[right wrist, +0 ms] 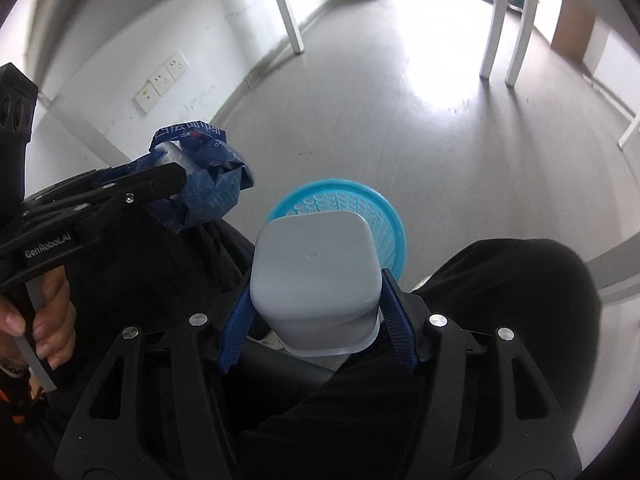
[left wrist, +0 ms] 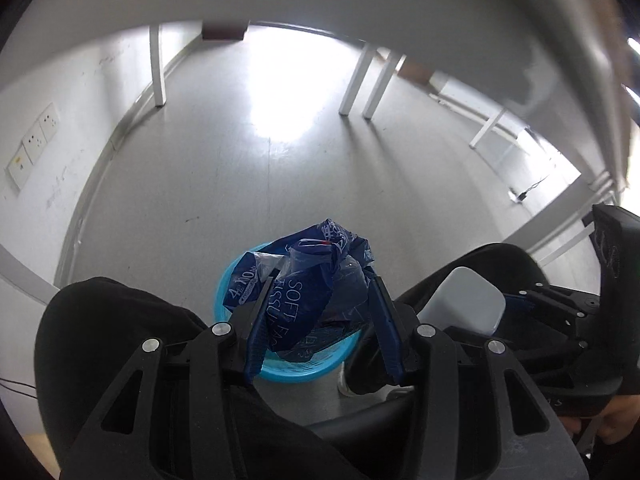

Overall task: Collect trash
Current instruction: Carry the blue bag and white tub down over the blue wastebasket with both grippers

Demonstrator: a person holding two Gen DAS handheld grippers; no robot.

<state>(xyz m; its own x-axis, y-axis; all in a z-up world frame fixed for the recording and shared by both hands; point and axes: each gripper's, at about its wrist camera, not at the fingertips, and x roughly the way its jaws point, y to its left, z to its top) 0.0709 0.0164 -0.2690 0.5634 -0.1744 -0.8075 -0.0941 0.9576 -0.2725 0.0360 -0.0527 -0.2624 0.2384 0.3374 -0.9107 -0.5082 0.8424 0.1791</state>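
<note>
Above blue mesh bin (right wrist: pixel 340 216): L tongs (left wrist: pixel 320 320) clamped on crumpled tissue wrapper (left wrist: pixel 304 280), R tongs (right wrist: pixel 316 320) clamped on grey tub (right wrist: pixel 316 268). Risk: bin is narrow, so dropping both together could send the tub off the rim onto floor (right wrist: pixel 440 120).

The crumpled dark-blue plastic tissue wrapper (left wrist: pixel 304 280) read "SOFT", then approx. "TISSU… FA…", cut off, w/ "100" on its side. The black left gripper (right wrist: pixel 160 184) frame carried "GenRobot.AI" in white.
</note>
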